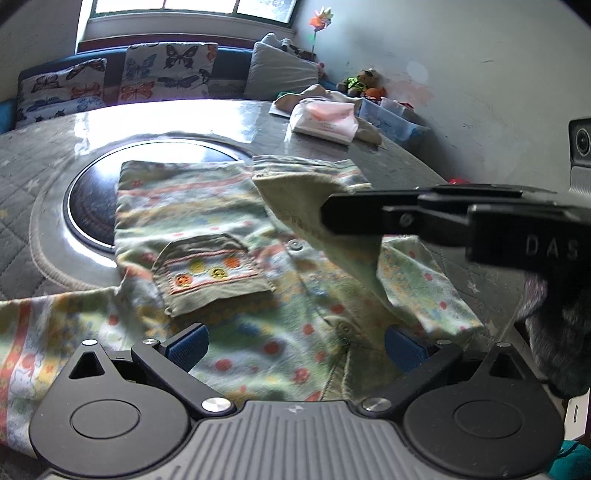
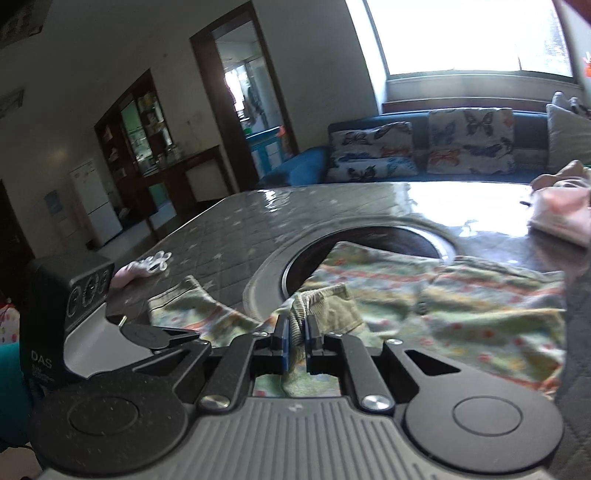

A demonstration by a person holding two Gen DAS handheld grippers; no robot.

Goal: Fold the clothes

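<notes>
**Here: one claw spread, one claw pinching the garment**

Nearest, the left claw point(image 1: 295, 345) stands wide apart above the patterned shirt point(image 1: 207, 206), its blue pads point(image 1: 188, 345) clear of the cloth. The right claw point(image 2: 295, 338) is closed on a lifted olive flap point(image 2: 321, 306) of that shirt, raised above the rest. The shirt lies spread on the quilted grey desk point(image 1: 33, 184), partly over a dark round inset point(image 1: 92, 206); its pocket point(image 1: 214, 273) faces up. Farther off, folded pink clothes point(image 1: 325, 118) rest on the desk. Beyond, a clear bin point(image 1: 391, 118) holds small items, too blurred to name. A sofa with butterfly cushions point(image 1: 166, 70) stands under the window point(image 1: 192, 9).
</notes>
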